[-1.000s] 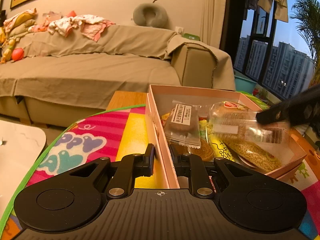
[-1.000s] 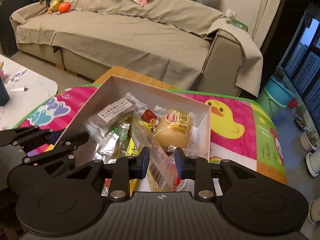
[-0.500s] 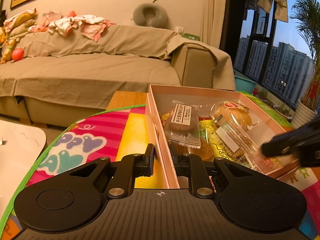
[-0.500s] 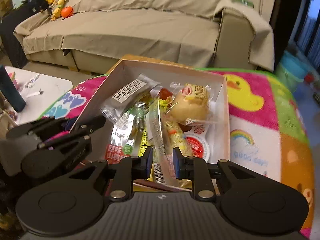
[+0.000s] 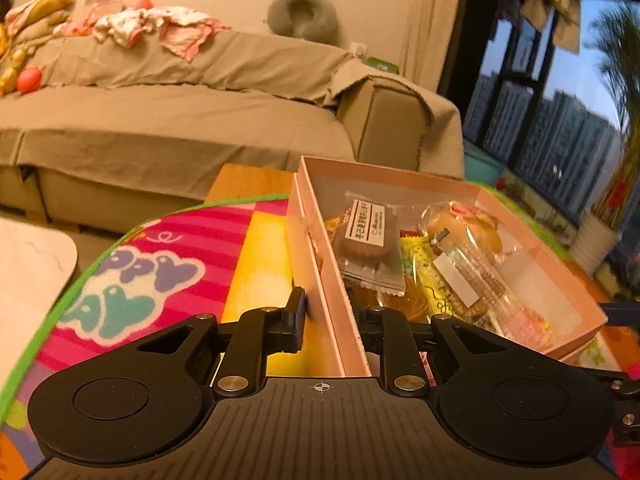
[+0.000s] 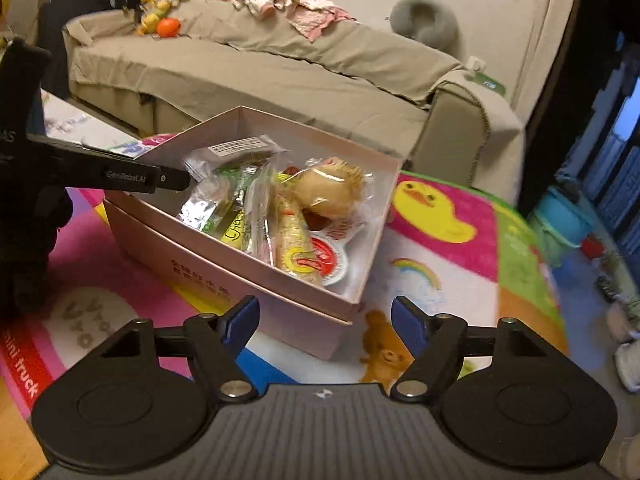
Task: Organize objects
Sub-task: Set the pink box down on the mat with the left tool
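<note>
The left gripper clamps the pink box wall; the right gripper (jaws just opened) holds nothing.

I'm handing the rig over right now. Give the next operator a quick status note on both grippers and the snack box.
Left gripper: shut on the pink box wall, steadying it.
Right gripper: jaws just opened, nothing between them, short of the box's near corner.
Done: long clear snack pack lies in the box with the bun and other packets.
Left: no loose snacks visible on the mat; check around.
</note>
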Motion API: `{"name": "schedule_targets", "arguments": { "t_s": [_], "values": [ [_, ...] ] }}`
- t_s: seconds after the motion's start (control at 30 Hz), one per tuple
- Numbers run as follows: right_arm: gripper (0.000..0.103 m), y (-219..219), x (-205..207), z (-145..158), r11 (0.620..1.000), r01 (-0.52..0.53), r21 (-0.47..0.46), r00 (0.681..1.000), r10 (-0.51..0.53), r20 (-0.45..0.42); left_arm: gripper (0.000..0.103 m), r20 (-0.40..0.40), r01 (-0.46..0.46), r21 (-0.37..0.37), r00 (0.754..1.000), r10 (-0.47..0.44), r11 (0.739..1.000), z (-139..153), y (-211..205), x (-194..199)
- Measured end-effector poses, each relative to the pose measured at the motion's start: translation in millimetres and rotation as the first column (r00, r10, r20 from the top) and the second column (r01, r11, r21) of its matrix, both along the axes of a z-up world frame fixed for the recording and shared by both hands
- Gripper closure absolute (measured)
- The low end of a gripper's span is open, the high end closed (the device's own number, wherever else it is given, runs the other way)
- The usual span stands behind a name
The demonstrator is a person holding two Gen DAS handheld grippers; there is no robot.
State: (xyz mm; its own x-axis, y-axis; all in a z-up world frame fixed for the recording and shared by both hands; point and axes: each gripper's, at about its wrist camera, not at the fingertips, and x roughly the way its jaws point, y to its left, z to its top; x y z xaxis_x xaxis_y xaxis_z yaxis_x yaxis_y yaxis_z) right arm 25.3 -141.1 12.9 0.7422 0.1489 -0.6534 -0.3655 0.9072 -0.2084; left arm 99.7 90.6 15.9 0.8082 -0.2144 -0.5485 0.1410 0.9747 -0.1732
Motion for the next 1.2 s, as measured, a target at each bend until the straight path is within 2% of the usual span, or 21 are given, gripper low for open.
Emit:
{"name": "schedule_targets", "arguments": {
  "t_s": [0.1,0.23,0.4,0.47,0.53,0.6,0.7,0.8,0.83,0.87,0.93,1.0,1.1,1.2],
  "values": [
    [0.029,-1.5,6.4,-6.4,0.995,-0.065,0.073,0.998,0.065,-0.001,0.083,-0.028,0.016,0.085,1.000,-0.013,0.996,6.8,-11.9,8.0],
    [0.029,-15.3,8.1,-9.6,0.992,-0.088,0.088,0.995,0.083,0.052,0.083,-0.058,0.060,0.145,0.997,-0.052,0.988,11.3,-41.2,33.7],
    [0.029,-46.1,35.3,-6.7,0.995,-0.001,0.096,0.995,-0.008,0.098,0.084,0.012,0.076,0.108,0.997,-0.078,0.991,1.4,-78.3,86.1],
    [0.029,-51.7,50.2,-9.2,0.997,0.031,0.074,0.992,-0.039,0.117,0.058,-0.039,0.040,0.158,0.999,-0.034,0.987,0.0,-86.7,107.6],
    [0.028,-52.1,59.4,-11.5,0.998,0.027,0.048,0.989,-0.034,0.141,0.044,-0.057,-0.001,0.247,0.998,0.016,0.969,4.8,-92.5,112.4],
    [0.025,-48.2,61.6,-13.2,1.000,0.022,0.018,0.985,-0.024,0.168,0.042,-0.049,-0.011,0.283,0.998,0.026,0.959,7.5,-91.9,109.6],
    [0.018,-39.8,55.9,-19.5,0.999,0.021,-0.034,0.974,-0.012,0.224,0.042,-0.035,-0.035,0.264,0.998,0.046,0.964,9.0,-83.4,105.1],
    [0.012,-42.8,46.8,-21.3,0.997,0.076,-0.030,0.972,-0.068,0.226,0.041,0.041,-0.064,0.197,0.998,0.057,0.978,23.7,-72.7,82.8],
    [0.004,-46.0,41.6,-19.9,0.995,0.101,-0.008,0.972,-0.097,0.215,0.041,0.067,-0.062,0.193,0.997,0.050,0.979,30.2,-71.0,70.2],
    [0.000,-49.5,33.3,-17.5,0.991,0.131,0.024,0.970,-0.133,0.203,0.041,0.093,-0.062,0.196,0.995,0.044,0.979,36.0,-69.9,55.3],
    [0.000,-56.3,13.8,-15.1,0.979,0.188,0.085,0.965,-0.200,0.168,0.044,0.155,-0.072,0.206,0.987,0.040,0.976,48.4,-68.5,19.1],
    [0.000,-55.6,-5.6,-17.6,0.968,0.229,0.101,0.963,-0.240,0.119,0.045,0.190,-0.073,0.196,0.981,0.035,0.978,50.7,-65.7,-27.0],
    [0.000,-49.5,-40.5,-24.0,0.960,0.242,0.145,0.966,-0.252,0.060,0.045,0.144,-0.036,0.158,0.989,0.013,0.987,37.0,-66.9,-81.8],
    [0.000,-37.9,-65.5,-27.9,0.956,0.234,0.180,0.969,-0.243,0.031,0.045,0.095,-0.027,0.158,0.995,0.012,0.987,18.3,-72.5,-113.8]
  ]
}}
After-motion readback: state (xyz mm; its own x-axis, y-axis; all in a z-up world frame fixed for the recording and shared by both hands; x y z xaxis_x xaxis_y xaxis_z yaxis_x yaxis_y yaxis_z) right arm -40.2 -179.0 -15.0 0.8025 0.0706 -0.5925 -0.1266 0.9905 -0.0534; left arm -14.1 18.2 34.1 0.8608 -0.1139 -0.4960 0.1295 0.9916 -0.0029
